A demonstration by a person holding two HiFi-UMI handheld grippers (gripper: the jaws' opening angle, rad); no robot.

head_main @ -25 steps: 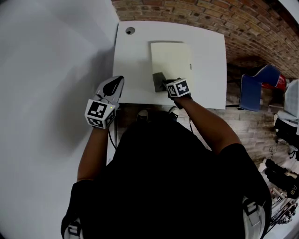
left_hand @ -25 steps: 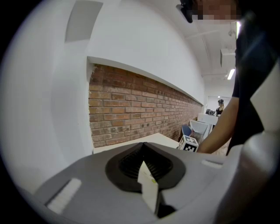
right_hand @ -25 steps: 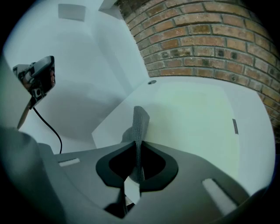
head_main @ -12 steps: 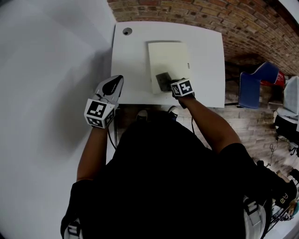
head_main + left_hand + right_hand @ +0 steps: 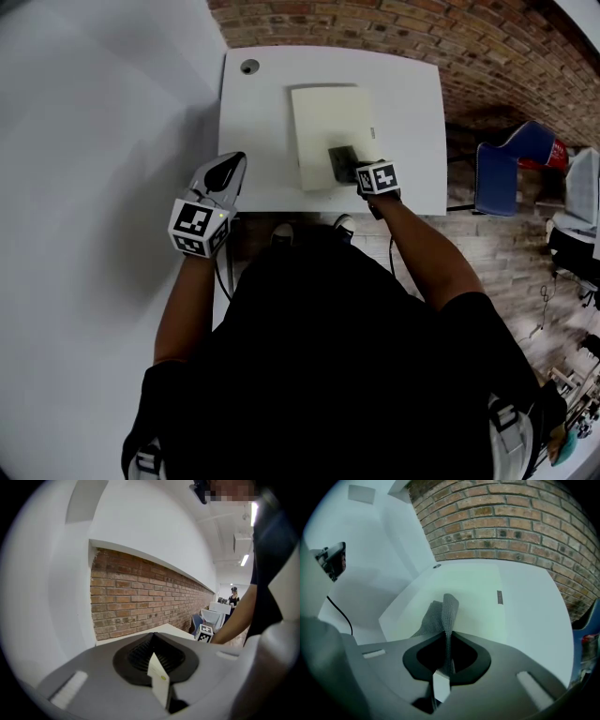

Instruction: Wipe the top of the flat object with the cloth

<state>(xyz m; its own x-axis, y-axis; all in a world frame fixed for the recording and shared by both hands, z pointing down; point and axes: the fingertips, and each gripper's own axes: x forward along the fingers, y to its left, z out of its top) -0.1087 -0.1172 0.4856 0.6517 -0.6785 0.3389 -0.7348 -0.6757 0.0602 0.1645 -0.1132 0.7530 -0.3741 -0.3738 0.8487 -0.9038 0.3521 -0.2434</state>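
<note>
Head view, we clamp our right gripper (image 5: 356,172) on the grey cloth (image 5: 341,161), pressed onto the pale flat board (image 5: 323,112) on the tabletop (image 5: 258,122), near the board's front edge, our left gripper (image 5: 225,174) clenched empty, off the tabletop's front left corner.

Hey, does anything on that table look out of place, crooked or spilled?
Nothing stands out. The flat object lies flat on the table, with no spill visible. The cloth, pinched in the right tongs, rests on its near part. The left tongs are shut, empty.
</note>
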